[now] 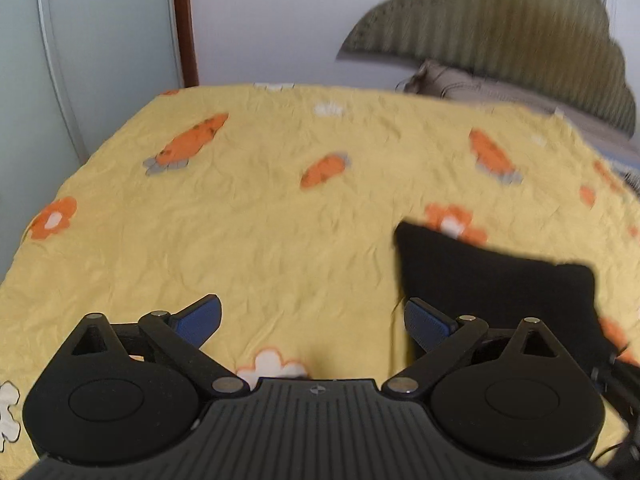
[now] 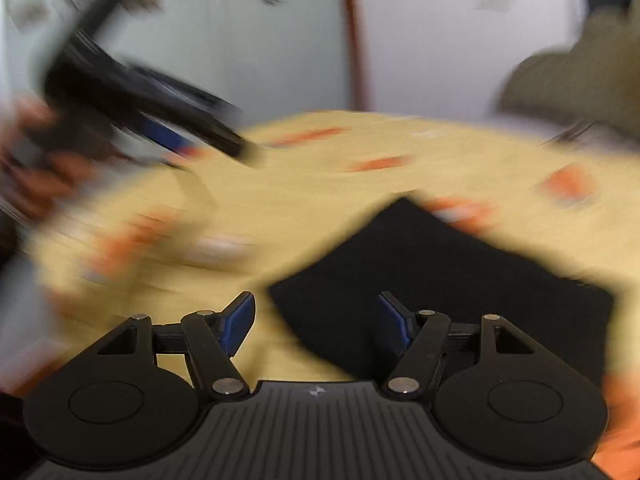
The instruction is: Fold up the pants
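Note:
The black pants lie folded into a compact rectangle on the yellow carrot-print bedsheet. In the left wrist view they sit to the right of my left gripper, which is open and empty, its right fingertip near the pants' left edge. In the blurred right wrist view the pants lie just ahead of my right gripper, which is open and empty above their near corner. The left gripper also shows there, held in a hand at the upper left.
The bed fills both views. A grey-green ribbed headboard and a beige pillow are at the far right. A pale wardrobe door and a white wall stand behind the bed's far edge.

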Action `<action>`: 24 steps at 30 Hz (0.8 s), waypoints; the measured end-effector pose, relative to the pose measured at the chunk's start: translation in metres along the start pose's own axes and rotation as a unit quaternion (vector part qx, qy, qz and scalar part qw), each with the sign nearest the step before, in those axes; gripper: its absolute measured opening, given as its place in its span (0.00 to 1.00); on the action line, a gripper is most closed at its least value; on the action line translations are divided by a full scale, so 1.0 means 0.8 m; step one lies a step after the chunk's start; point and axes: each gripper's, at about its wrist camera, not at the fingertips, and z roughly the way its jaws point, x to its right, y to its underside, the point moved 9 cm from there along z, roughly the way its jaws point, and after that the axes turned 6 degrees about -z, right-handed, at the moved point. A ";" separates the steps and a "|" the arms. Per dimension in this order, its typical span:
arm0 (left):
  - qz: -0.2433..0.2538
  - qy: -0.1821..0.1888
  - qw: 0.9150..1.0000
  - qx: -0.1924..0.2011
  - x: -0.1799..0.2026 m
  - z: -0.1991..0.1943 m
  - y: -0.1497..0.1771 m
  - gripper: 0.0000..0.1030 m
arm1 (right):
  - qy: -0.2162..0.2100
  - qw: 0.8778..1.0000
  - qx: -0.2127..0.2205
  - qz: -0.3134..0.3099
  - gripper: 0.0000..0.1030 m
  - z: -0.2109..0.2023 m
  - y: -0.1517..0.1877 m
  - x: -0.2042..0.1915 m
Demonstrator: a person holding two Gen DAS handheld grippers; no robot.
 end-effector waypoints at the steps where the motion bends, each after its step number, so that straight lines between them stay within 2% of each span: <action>1: 0.021 -0.013 1.000 0.002 0.001 0.005 0.009 0.97 | -0.025 1.000 0.004 0.010 0.65 0.005 0.005 -0.012; 3: 0.089 -0.037 0.995 -0.007 0.001 0.014 0.034 0.96 | -0.027 1.000 0.004 -0.003 0.65 0.017 0.013 -0.026; 5: 0.149 -0.040 0.988 0.006 0.011 0.013 0.056 0.97 | -0.014 0.999 -0.008 -0.029 0.65 0.030 0.023 -0.034; 8: 0.209 -0.026 0.977 0.020 0.028 0.008 0.086 0.97 | 0.041 0.997 -0.027 -0.055 0.65 0.037 0.032 -0.032; 10: 0.224 -0.004 0.974 0.029 0.044 0.004 0.098 0.97 | 0.051 0.997 -0.024 -0.051 0.65 0.030 0.034 -0.028; 15: 0.238 0.033 0.970 0.029 0.081 0.013 0.120 0.97 | 0.088 0.995 -0.026 -0.038 0.65 0.018 0.039 0.002; 18: 0.236 0.030 0.971 0.023 0.093 0.027 0.126 0.96 | 0.096 0.995 -0.023 -0.032 0.65 0.014 0.039 0.010; 19: 0.231 0.026 0.972 0.023 0.095 0.033 0.124 0.96 | 0.100 0.994 -0.025 -0.034 0.65 0.015 0.041 0.012; 22: 0.182 0.015 0.983 0.026 0.092 0.043 0.115 0.99 | 0.101 0.994 -0.029 -0.032 0.66 0.013 0.045 0.015; 24: 0.141 0.000 0.990 0.002 0.081 0.056 0.117 0.94 | 0.103 0.993 -0.038 -0.044 0.66 0.010 0.050 0.014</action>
